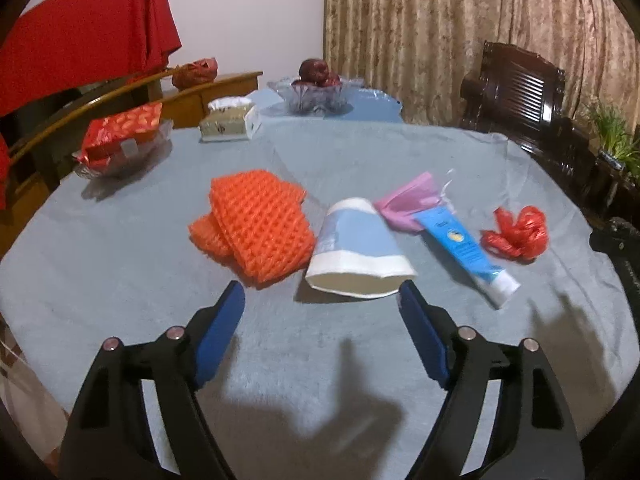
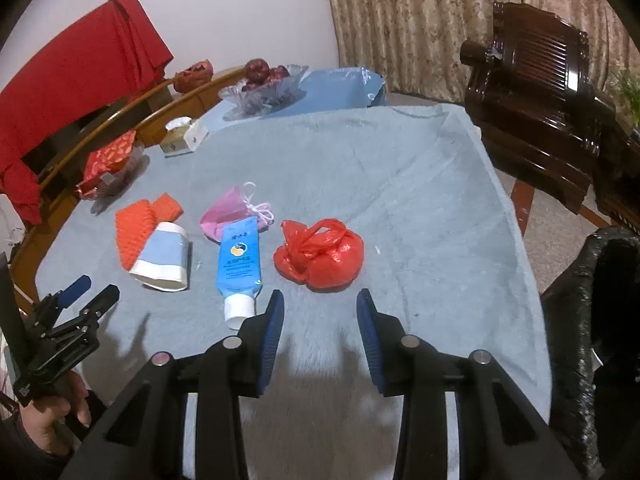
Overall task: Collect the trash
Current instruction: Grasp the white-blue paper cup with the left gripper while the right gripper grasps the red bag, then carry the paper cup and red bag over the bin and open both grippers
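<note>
On the blue-grey cloth lie a squashed paper cup (image 1: 358,254) (image 2: 164,260), orange foam netting (image 1: 256,228) (image 2: 138,226), a pink face mask (image 1: 408,202) (image 2: 230,212), a blue tube (image 1: 466,254) (image 2: 238,264) and a knotted red plastic bag (image 1: 516,236) (image 2: 320,256). My left gripper (image 1: 320,300) (image 2: 94,288) hovers open just short of the cup's mouth, nothing between its fingers. My right gripper (image 2: 320,300) is open and empty, just short of the red bag, the tube's white cap by its left fingertip.
A black-lined bin (image 2: 596,320) stands off the table's right edge. At the back are a tissue box (image 1: 230,118), a red packet in a clear dish (image 1: 120,140) and a glass fruit bowl (image 1: 308,92). A dark wooden chair (image 2: 536,100) stands right; a hand (image 2: 60,404) holds the left tool.
</note>
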{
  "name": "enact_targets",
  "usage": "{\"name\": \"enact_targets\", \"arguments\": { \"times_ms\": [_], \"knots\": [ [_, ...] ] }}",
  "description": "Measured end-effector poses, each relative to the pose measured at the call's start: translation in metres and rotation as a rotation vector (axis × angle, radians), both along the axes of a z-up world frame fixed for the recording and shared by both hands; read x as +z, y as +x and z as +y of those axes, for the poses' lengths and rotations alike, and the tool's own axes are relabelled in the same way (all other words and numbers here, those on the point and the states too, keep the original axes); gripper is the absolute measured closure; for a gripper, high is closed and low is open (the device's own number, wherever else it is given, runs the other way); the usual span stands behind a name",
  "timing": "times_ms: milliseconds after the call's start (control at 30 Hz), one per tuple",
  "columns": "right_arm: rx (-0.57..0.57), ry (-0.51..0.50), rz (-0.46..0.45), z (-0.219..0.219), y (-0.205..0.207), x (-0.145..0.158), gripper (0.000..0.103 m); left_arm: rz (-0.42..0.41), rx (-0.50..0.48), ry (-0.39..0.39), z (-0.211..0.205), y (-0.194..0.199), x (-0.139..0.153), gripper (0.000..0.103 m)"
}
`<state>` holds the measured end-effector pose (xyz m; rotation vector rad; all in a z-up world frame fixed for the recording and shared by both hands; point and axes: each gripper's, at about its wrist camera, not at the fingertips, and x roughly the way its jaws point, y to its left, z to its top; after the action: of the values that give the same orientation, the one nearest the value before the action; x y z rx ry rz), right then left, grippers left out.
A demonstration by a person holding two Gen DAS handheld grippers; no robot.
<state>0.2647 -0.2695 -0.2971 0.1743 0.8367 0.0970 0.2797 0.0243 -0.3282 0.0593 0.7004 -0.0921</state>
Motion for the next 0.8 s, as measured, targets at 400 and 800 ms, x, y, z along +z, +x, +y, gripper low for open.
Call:
{"name": "enact_targets", "arguments": {
  "times_ms": [400, 800],
  "knots": [
    [-0.012, 0.001, 0.037, 0.003, 0.036, -0.027, 0.065, 0.072, -0.027, -0.010, 0.011, 0.037, -0.035, 0.046],
    [-0.014, -0.002, 0.048, 0.005, 0.059, -0.040, 0.064, 0.053, -0.076, -0.031, 0.005, 0.047, -0.031, 0.095]
  ]
}}
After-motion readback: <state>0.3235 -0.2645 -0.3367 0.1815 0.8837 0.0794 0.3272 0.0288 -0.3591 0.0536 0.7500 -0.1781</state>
